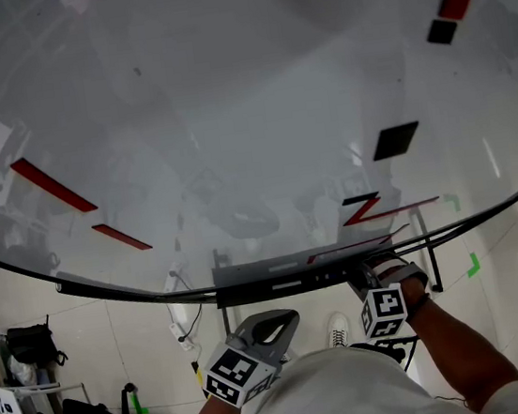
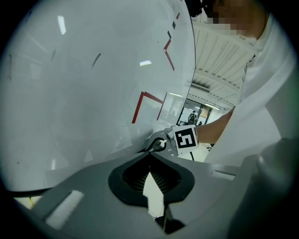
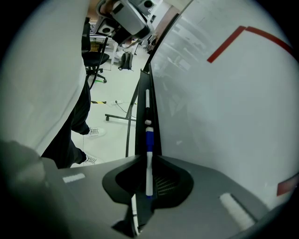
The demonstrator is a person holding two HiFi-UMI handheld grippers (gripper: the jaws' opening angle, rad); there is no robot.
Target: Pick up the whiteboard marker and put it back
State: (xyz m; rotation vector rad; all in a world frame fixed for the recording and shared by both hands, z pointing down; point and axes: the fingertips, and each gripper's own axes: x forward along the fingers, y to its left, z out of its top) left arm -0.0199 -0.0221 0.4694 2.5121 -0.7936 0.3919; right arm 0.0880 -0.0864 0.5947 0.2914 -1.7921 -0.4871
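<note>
Whiteboard marker (image 3: pixel 149 140) (right gripper view): white barrel with a blue cap, standing upright at centre frame; the cap reaches up along the pen tray (image 3: pixel 141 116).
Right tool (image 3: pixel 149 158) (right gripper view): jaws narrow, clamped on the white barrel.
Edges (right gripper view): the tray runs up the middle as a thin dark ledge. The whiteboard (image 3: pixel 224 116) rises straight off its right edge and fills the right half. Whether the cap touches the ledge cannot be told.
Open room (right gripper view): on the left the tray drops away to bare floor (image 3: pixel 117 126). A second white pen (image 3: pixel 147 100) lies further up the ledge, in line with the cap.
Left tool (image 2: pixel 150 155) (left gripper view): jaws drawn together at the tips, nothing between them.
Edges (left gripper view): whiteboard (image 2: pixel 93 93) across the left and centre. The right tool (image 2: pixel 161 142) sits at its lower edge, just above the left tool's tips.
Edges (head view): the whiteboard (image 1: pixel 227 111) fills the upper frame, and the pen tray (image 1: pixel 267 271) hangs under its curved bottom edge.
Tools (head view): right tool (image 1: pixel 368 277) at the tray's right end; left tool (image 1: pixel 279 322) lower centre, below the tray and apart from it.
</note>
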